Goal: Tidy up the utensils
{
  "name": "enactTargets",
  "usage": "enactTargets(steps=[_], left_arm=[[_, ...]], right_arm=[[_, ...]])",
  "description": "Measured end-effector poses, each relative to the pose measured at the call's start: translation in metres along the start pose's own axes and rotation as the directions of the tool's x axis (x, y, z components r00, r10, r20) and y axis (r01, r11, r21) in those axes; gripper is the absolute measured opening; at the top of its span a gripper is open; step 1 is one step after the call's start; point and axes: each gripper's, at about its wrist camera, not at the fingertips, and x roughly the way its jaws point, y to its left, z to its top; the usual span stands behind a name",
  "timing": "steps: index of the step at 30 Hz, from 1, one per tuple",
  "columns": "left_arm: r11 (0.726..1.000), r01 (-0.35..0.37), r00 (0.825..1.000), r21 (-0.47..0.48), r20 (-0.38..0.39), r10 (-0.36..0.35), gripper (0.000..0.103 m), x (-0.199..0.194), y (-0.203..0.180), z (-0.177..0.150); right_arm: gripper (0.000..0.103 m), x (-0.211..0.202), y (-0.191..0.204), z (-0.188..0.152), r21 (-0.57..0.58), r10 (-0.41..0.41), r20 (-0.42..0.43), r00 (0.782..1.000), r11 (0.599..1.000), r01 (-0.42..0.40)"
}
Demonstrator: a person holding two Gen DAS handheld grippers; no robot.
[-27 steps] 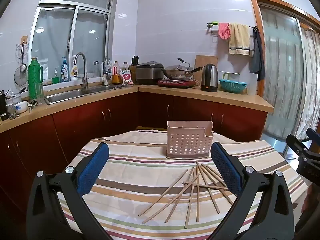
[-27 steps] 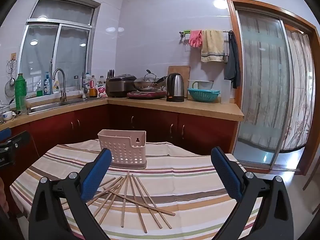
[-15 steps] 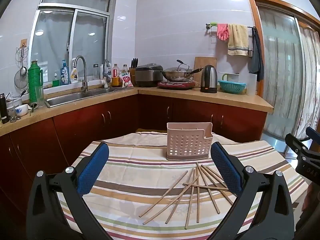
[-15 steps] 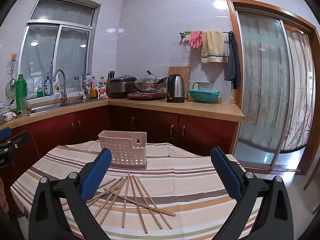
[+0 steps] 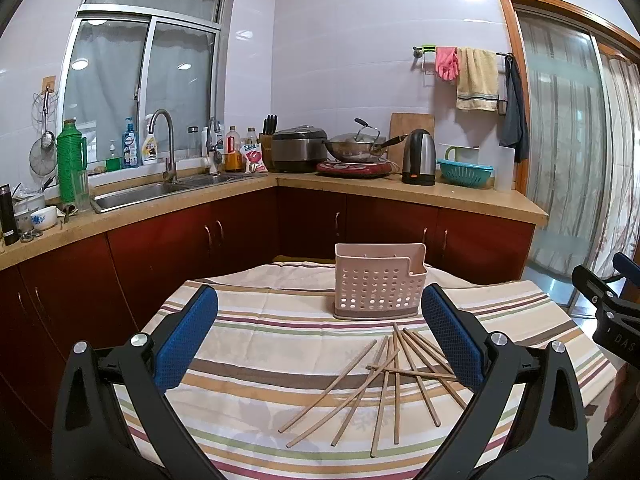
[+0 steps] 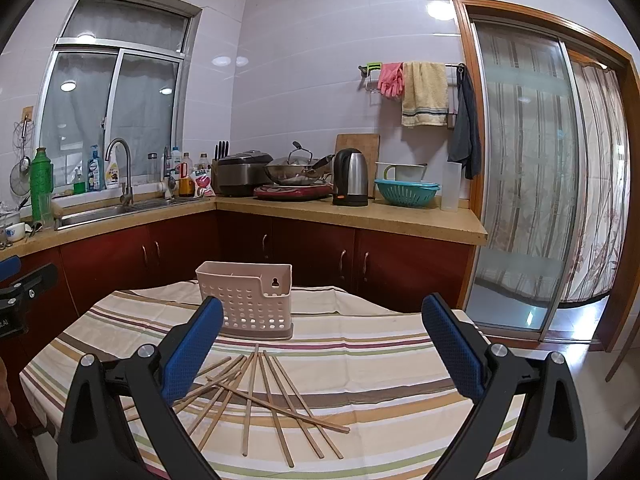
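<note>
Left gripper (image 5: 320, 336) and right gripper (image 6: 322, 344) are both spread wide, holding nothing. Chopsticks (image 5: 384, 380) lie scattered at lower center on the table (image 5: 256, 340), before the pink holder (image 5: 378, 286), contents unseen.

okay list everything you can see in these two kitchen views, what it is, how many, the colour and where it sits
chopsticks: about eight, light wood, loose crossed pile on the table
utensil holder: one, pale pink, perforated, standing behind the chopsticks
tablecloth: one, striped cream, over the table
kettle: one, black and steel, back counter
wok: one, steel, lidded, on the red cooktop
colander: one, teal, right of the kettle
rice cooker: one, dark grey, counter corner
sink: one, steel, under the window
green bottle: one, left of the sink
left gripper: open, empty
right gripper: open, empty
</note>
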Motion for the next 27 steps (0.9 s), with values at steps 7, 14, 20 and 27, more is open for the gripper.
enactTargets(steps=[7, 14, 20, 27], left_arm=[[1.0, -0.001, 1.0, 0.001, -0.002, 0.001, 0.099, 0.0005, 0.0006, 0.0001], [1.0, 0.002, 1.0, -0.007, -0.007, -0.002, 0.099, 0.0023, 0.0058, -0.0039], [1.0, 0.002, 1.0, -0.007, -0.011, -0.002, 0.099, 0.0033, 0.0044, -0.0039], [1.0, 0.0, 1.0, -0.007, -0.012, 0.0, 0.099, 0.0046, 0.0063, -0.0055]], right_arm=[[0.097, 0.0018, 0.0006, -0.0027, 0.0, 0.001, -0.001, 1.0, 1.0, -0.001], [0.097, 0.0023, -0.0004, 0.0, -0.003, 0.001, -0.003, 1.0, 1.0, -0.001], [0.097, 0.004, 0.0025, -0.0055, -0.005, 0.003, -0.008, 1.0, 1.0, -0.003], [0.097, 0.0043, 0.0026, -0.0063, -0.004, 0.004, -0.011, 1.0, 1.0, -0.004]])
